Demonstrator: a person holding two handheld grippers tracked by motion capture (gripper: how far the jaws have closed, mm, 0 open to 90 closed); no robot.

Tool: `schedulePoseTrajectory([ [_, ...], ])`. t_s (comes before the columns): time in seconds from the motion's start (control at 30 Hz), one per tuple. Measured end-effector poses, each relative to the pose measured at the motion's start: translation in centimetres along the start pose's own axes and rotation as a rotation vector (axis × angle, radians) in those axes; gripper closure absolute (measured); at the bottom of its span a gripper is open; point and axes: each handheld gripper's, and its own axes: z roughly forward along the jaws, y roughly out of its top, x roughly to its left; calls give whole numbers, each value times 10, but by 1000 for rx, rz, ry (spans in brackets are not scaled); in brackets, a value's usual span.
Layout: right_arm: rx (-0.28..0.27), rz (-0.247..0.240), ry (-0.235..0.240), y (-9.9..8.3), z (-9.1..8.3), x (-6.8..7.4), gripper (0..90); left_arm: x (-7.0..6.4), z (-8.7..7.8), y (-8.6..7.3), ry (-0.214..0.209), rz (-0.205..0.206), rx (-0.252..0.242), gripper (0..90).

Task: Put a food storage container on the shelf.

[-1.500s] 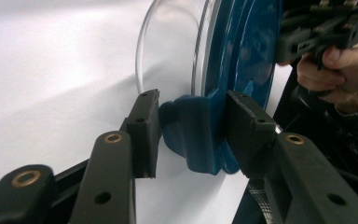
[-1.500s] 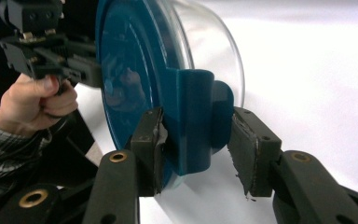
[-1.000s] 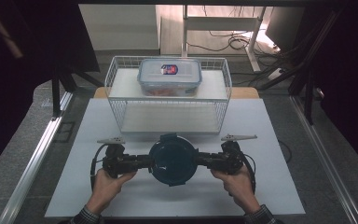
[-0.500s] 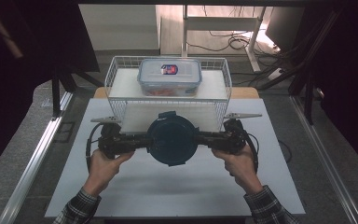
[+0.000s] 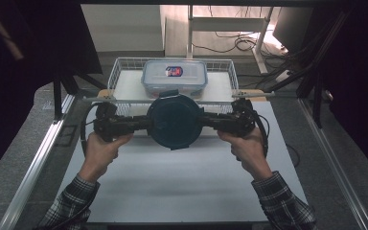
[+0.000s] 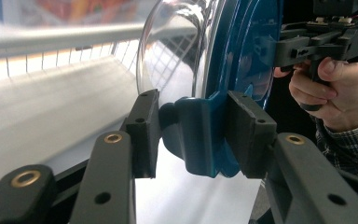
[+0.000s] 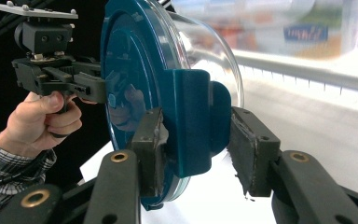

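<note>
I see the white wire basket (image 5: pixel 120 67) just beyond both grippers, with a clear rectangular lidded plastic box (image 5: pixel 174 78) inside it. Between the grippers hangs the round clear container with dark blue lid (image 5: pixel 174 120), off the table. Left gripper (image 6: pixel 193 135) and right gripper (image 7: pixel 193 140) each clamp one of its blue side latches.

wire basket (image 5: pixel 120 72): at table's far edge
lidded clear box (image 5: pixel 174 79): inside basket
white mat (image 5: pixel 172 187): covers table
</note>
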Motion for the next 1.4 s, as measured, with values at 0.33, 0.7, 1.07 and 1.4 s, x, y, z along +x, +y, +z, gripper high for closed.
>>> schedulePoseTrajectory([
  [0.33,-27,-12,-1,34,-5,3,571,-3,-9,41,9,24,-18,567],
  [0.7,-56,-34,2,82,-1,9,571,2,-24,91,22,34,-61,565],
  [1.07,-72,-8,8,117,11,-9,570,20,-21,132,33,8,-93,566],
  [1.4,-54,40,-4,129,19,-33,564,37,-3,143,40,-24,-103,565],
])
